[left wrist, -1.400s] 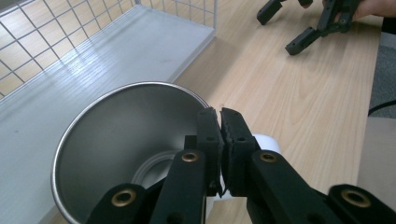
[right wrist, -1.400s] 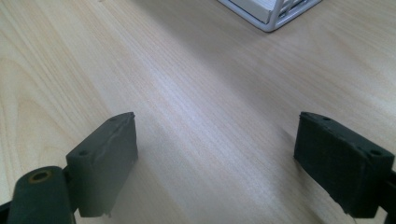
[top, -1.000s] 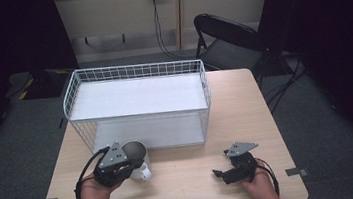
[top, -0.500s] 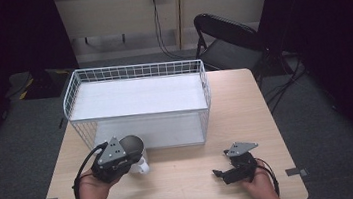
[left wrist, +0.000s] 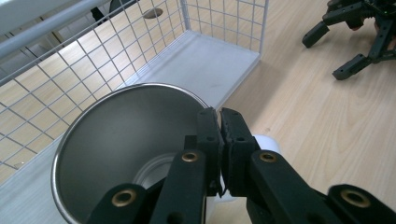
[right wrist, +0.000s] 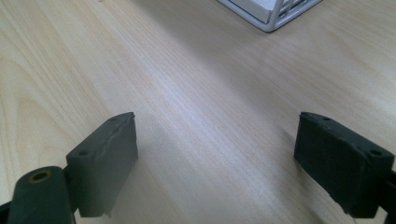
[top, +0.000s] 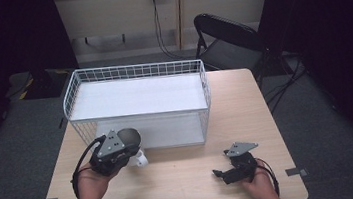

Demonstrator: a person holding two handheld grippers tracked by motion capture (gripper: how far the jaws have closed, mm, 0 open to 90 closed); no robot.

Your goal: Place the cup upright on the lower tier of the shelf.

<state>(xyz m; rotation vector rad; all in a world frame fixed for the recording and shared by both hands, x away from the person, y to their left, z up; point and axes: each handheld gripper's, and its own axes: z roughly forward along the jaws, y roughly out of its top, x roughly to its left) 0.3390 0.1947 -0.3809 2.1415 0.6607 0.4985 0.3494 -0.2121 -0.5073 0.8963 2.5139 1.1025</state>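
Observation:
A steel cup (top: 129, 136) with a white outside is held just in front of the white wire basket (top: 133, 71), with its mouth tilted. My left gripper (top: 129, 152) is shut on the cup's rim. In the left gripper view the two pads (left wrist: 219, 121) pinch the rim of the cup (left wrist: 121, 140), one jaw inside and one outside. My right gripper (top: 222, 163) rests low over the table (top: 183, 179) at the front right, open with nothing between its jaws. In the right gripper view, bare wood lies between the wide-apart jaws (right wrist: 215, 140).
The basket has a white floor and stands at the back half of the wooden table. Its wire wall (left wrist: 224, 23) rises right beside the cup. A black folding chair (top: 228, 38) stands behind the table's far right corner. The right gripper (left wrist: 359, 37) is seen farther off in the left gripper view.
My left gripper has carried the cup a little up and toward the basket. The right gripper has stayed in place.

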